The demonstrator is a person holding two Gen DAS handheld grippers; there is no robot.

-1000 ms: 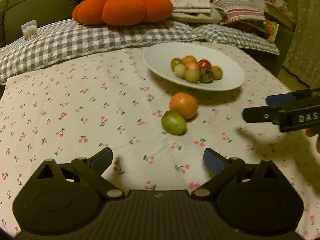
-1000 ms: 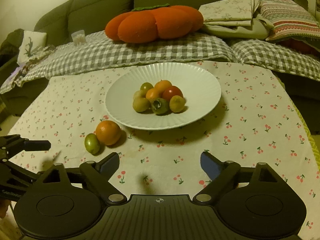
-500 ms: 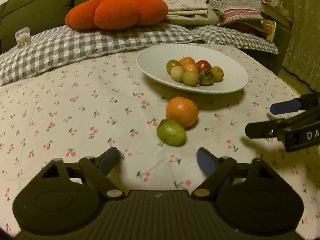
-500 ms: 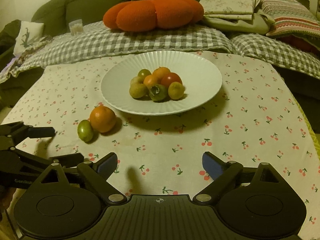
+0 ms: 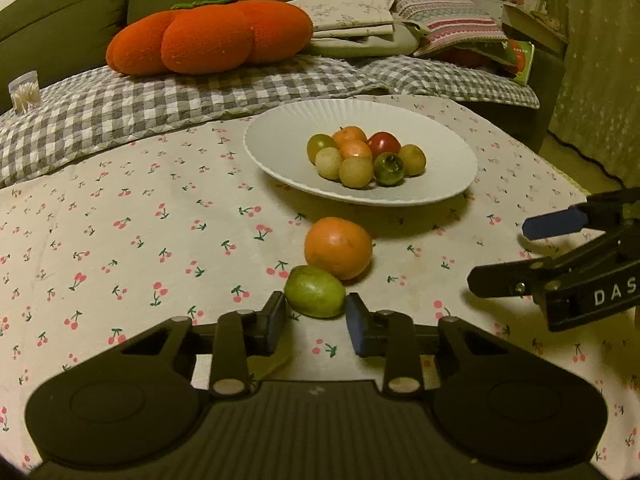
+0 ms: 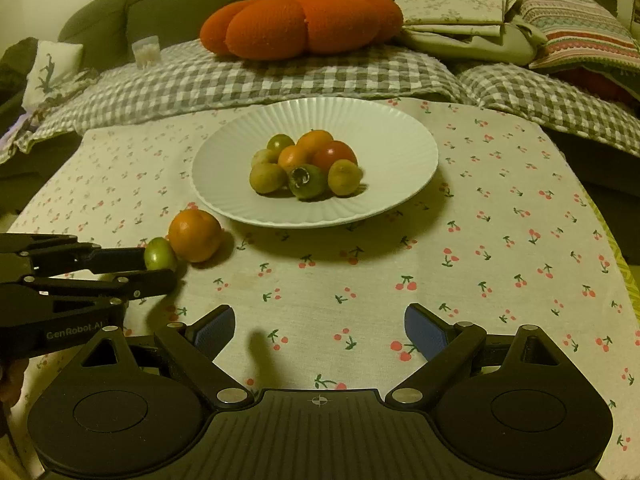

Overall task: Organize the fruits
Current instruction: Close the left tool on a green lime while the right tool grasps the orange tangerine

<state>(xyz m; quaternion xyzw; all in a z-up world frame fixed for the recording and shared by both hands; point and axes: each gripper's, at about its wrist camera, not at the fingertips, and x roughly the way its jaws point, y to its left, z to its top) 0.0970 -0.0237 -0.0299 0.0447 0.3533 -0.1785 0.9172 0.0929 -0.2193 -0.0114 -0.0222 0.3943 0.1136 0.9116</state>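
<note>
A white ribbed plate [image 5: 448, 152] [image 6: 396, 148] holds several small fruits. An orange fruit [image 5: 338, 247] [image 6: 195, 235] and a small green fruit [image 5: 315, 291] [image 6: 159, 253] lie on the cherry-print tablecloth in front of the plate, touching each other. My left gripper [image 5: 316, 322] [image 6: 154, 266] has its fingers close on either side of the green fruit, which rests on the cloth; the pads look in contact with it. My right gripper [image 6: 320, 328] is open and empty above the cloth, near the front edge. It also shows at the right in the left wrist view [image 5: 504, 256].
A sofa with a grey checked cover [image 6: 280, 76], an orange pumpkin cushion [image 6: 304, 20] and folded cloths [image 6: 480, 24] runs behind the table. The table's right edge [image 6: 612, 248] drops to the floor.
My left gripper moved forward to the green fruit and its fingers closed in from wide open to either side of it. My right gripper stayed open and barely moved.
</note>
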